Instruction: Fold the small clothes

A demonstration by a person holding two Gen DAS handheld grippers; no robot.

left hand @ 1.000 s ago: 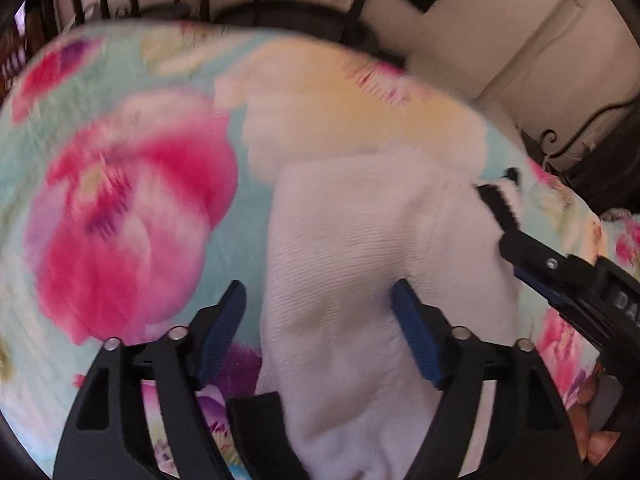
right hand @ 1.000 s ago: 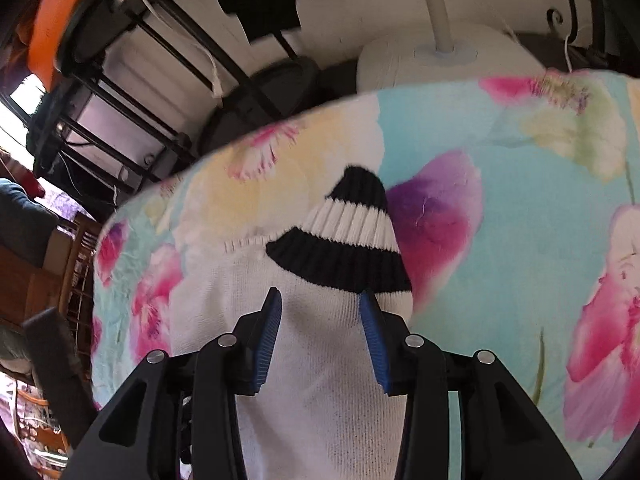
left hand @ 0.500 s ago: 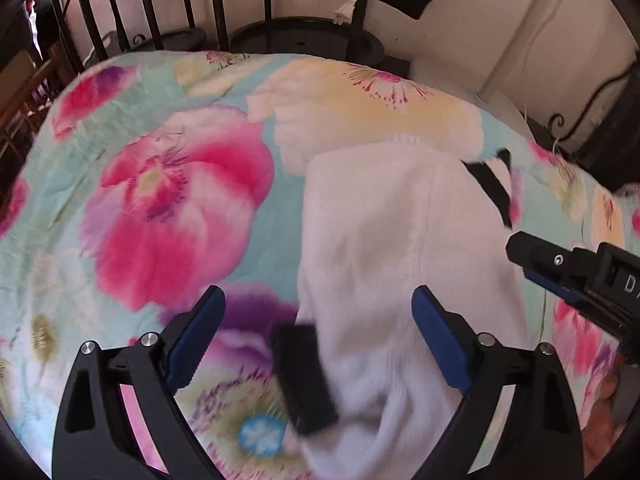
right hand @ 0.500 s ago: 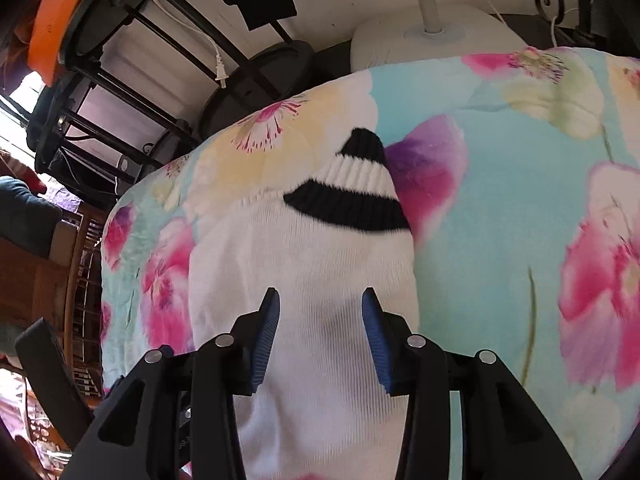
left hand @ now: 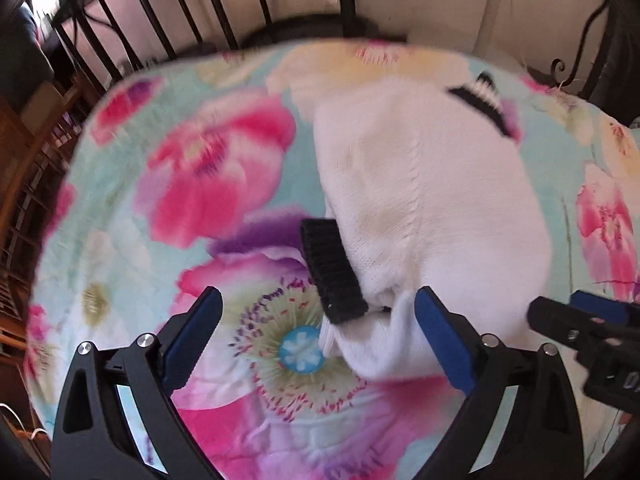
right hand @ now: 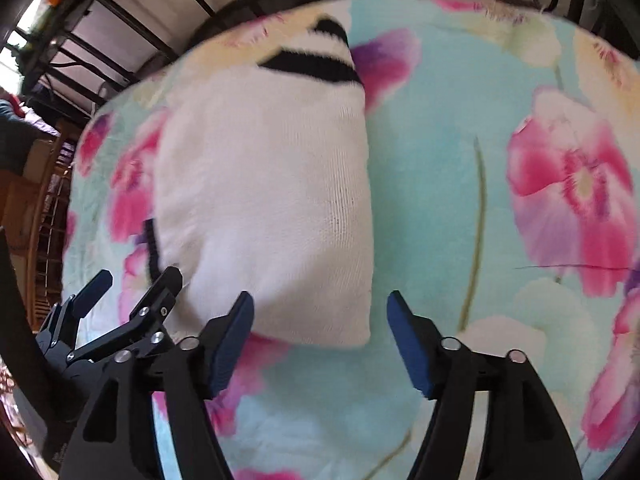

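A white knit garment [left hand: 424, 200] lies folded on the floral cloth, with a black-and-white striped cuff [left hand: 486, 102] at its far end and a black band [left hand: 332, 272] at its near left edge. It also shows in the right wrist view [right hand: 264, 200], its striped cuff [right hand: 316, 56] at the far end. My left gripper [left hand: 316, 332] is open and empty just in front of the garment's near edge. My right gripper [right hand: 320, 334] is open and empty at the garment's near right corner. The left gripper [right hand: 132, 292] also shows at the lower left of the right wrist view.
The floral cloth [left hand: 208, 168] in turquoise, pink and purple covers a rounded table top, also seen in the right wrist view [right hand: 460, 184]. Black metal bars [left hand: 192, 8] and a white wall stand behind the table. Wooden furniture [left hand: 24, 152] is at the left.
Both grippers have let go of the garment, opened wide and pulled back toward me. The garment now lies flat and folded on the cloth.
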